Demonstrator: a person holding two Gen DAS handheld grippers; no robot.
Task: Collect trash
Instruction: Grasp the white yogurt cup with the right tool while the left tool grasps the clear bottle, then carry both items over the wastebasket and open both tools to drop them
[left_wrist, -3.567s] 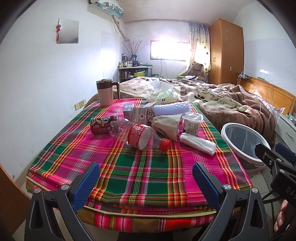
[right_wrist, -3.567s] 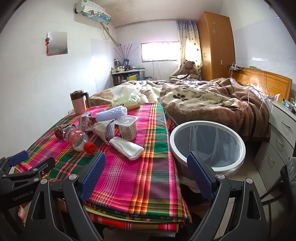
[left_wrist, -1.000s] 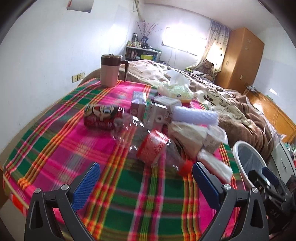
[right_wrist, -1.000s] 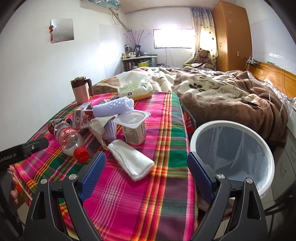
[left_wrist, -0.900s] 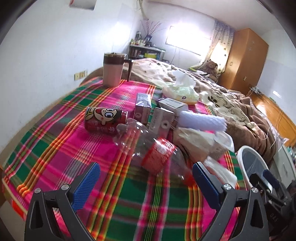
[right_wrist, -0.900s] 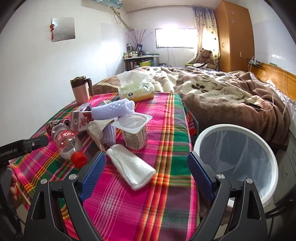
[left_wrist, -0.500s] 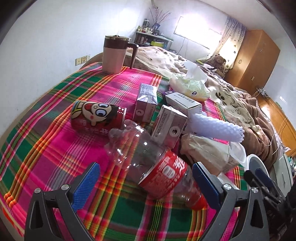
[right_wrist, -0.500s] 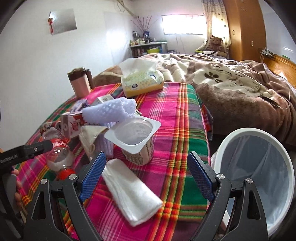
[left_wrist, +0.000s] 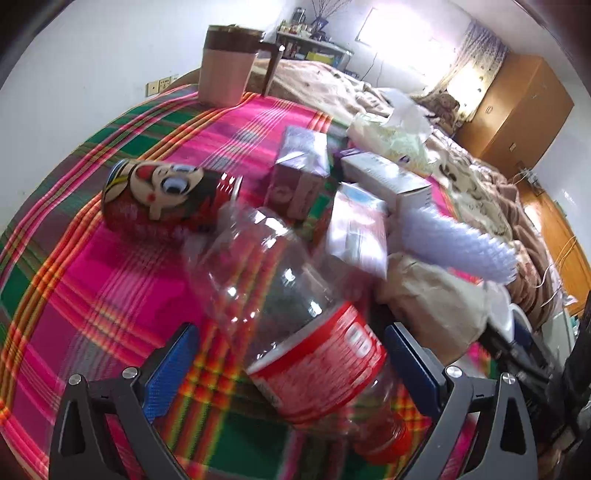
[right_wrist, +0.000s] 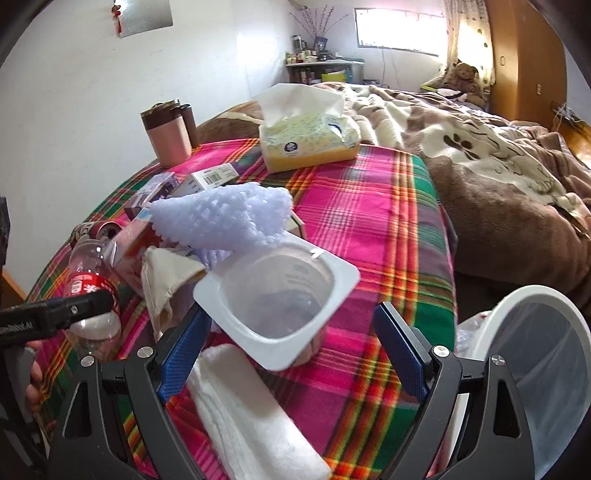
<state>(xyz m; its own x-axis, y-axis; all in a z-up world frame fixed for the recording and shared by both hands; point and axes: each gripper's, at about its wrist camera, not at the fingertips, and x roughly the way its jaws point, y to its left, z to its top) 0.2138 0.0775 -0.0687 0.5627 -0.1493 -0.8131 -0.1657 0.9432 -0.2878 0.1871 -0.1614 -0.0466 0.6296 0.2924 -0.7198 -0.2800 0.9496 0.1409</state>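
Observation:
A clear plastic bottle (left_wrist: 295, 314) with a red label and red cap lies on the plaid cloth, between the blue pads of my open left gripper (left_wrist: 291, 369). Behind it lie a red cartoon can (left_wrist: 166, 199), small cartons (left_wrist: 299, 173) and a lilac foam wrap (left_wrist: 454, 247). My right gripper (right_wrist: 291, 354) is open around an empty white yogurt cup (right_wrist: 277, 299), with a folded white cloth (right_wrist: 255, 417) below it. The bottle (right_wrist: 92, 295) and my left gripper (right_wrist: 55, 314) show at the left of the right wrist view. A white-rimmed bin (right_wrist: 546, 369) stands at lower right.
A pink mug (right_wrist: 168, 136) with a brown lid and a yellow tissue pack (right_wrist: 310, 140) stand at the far end of the plaid table (right_wrist: 388, 206). A bed with brown blankets (right_wrist: 498, 155) lies beyond. The white wall (left_wrist: 92, 55) runs along the left side.
Both grippers have moved forward and down. The bottle now sits between my left fingers, and the yogurt cup between my right fingers. Both stay open.

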